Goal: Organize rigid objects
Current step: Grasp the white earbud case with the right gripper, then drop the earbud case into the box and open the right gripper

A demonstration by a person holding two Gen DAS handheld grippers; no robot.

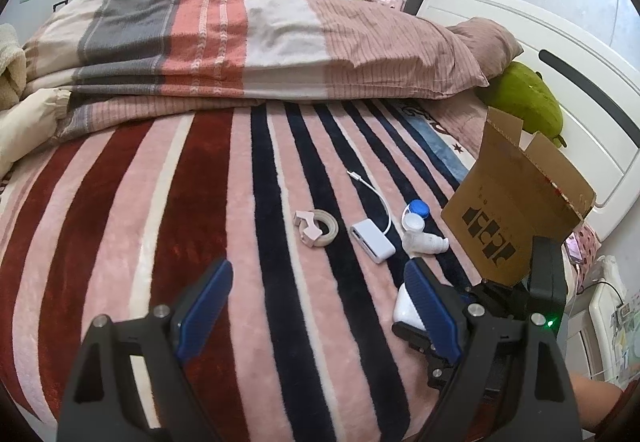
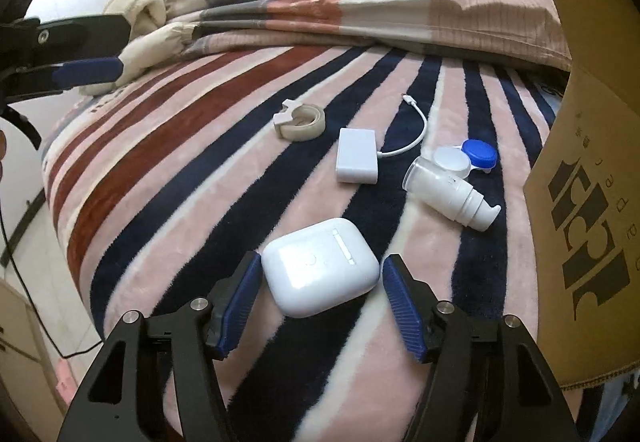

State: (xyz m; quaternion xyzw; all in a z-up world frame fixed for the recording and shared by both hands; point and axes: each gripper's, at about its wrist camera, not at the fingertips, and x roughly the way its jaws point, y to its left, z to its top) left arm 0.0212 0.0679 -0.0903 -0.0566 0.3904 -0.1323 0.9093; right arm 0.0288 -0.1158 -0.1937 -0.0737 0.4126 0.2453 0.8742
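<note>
Each hand-held gripper had a black angular frame with round silver screws. The left hand-held gripper [image 1: 320, 306] and right hand-held gripper [image 2: 322, 294] carried ribbed blue fingers [image 1: 204, 306]. A small green light [image 1: 552, 322] glowed on one body.

blanket [image 1: 132, 202] left of tape roll [image 1: 317, 228] bare; cardboard box [image 2: 592, 202] walls right side.

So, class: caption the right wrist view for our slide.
Right gripper open around a white earbud case on the striped blanket, cardboard box alongside.
</note>
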